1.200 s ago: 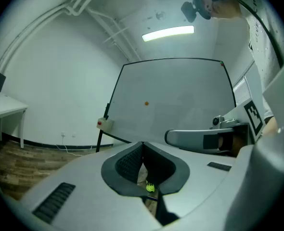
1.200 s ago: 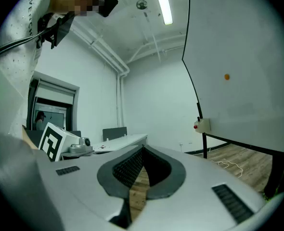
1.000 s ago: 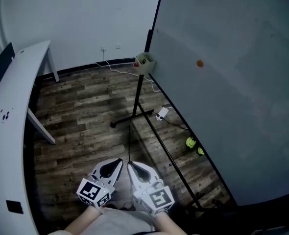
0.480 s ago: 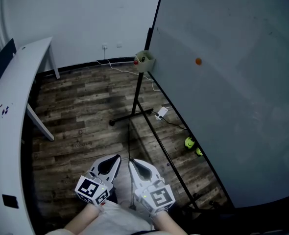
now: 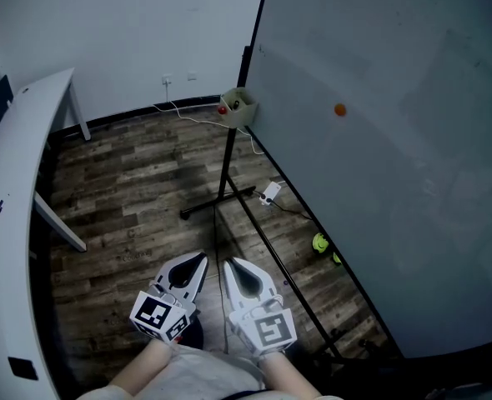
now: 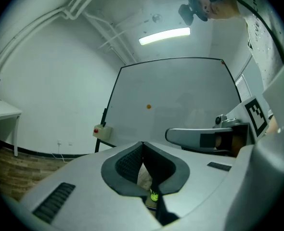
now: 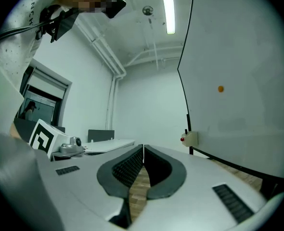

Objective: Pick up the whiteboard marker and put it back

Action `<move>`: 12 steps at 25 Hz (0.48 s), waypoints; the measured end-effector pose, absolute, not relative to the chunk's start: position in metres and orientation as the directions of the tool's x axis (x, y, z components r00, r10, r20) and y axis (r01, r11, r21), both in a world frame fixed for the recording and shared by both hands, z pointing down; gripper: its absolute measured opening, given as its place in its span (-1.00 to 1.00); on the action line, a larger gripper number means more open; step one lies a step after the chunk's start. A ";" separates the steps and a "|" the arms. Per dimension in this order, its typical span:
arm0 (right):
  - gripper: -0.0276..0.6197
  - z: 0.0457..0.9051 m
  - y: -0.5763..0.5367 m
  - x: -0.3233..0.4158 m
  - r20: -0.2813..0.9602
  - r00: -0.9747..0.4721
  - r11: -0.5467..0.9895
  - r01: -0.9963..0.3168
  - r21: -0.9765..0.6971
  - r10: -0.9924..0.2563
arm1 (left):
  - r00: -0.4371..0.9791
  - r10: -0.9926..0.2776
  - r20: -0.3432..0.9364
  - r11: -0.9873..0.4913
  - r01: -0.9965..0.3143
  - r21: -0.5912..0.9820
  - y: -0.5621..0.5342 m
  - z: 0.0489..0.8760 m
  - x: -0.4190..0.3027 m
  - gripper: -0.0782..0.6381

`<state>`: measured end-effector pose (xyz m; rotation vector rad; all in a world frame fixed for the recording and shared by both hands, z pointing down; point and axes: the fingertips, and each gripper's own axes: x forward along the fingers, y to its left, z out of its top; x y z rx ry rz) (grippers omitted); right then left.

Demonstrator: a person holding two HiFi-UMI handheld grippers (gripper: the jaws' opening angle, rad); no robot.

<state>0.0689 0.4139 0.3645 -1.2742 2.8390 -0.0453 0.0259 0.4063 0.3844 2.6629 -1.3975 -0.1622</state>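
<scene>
No whiteboard marker shows clearly. A small beige box (image 5: 236,104) hangs at the left edge of the big whiteboard (image 5: 396,140), holding something red and something dark, too small to identify. It also appears as the box (image 6: 101,131) and the box (image 7: 190,138) in the gripper views. Low in the head view, my left gripper (image 5: 199,261) and right gripper (image 5: 232,265) hang side by side over the floor, far from the board. Both are shut with nothing between the jaws, as the left gripper (image 6: 142,143) and right gripper (image 7: 143,147) views confirm.
An orange magnet (image 5: 339,109) sticks on the board. The board's black stand (image 5: 221,197) and lower rail run across the wood floor, with a white power strip (image 5: 271,192) and green objects (image 5: 321,242) beneath. A white desk (image 5: 17,165) lines the left side.
The head view has shifted a little, so the board and floor sit slightly differently. Both grippers stay shut, close together, and have edged slightly up in the picture.
</scene>
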 end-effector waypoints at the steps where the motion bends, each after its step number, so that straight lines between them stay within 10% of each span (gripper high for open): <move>1: -0.85 0.363 0.404 0.066 -0.019 -0.654 0.654 -0.756 -0.032 -0.756 | 0.570 -0.821 -0.040 -0.568 -0.807 0.162 0.397 0.384 0.024 -0.74; 12: -0.85 0.366 0.293 0.036 -0.019 -0.592 0.592 -0.803 -0.069 -0.806 | 0.577 -0.816 -0.038 -0.575 -0.805 0.147 0.288 0.382 -0.015 -0.74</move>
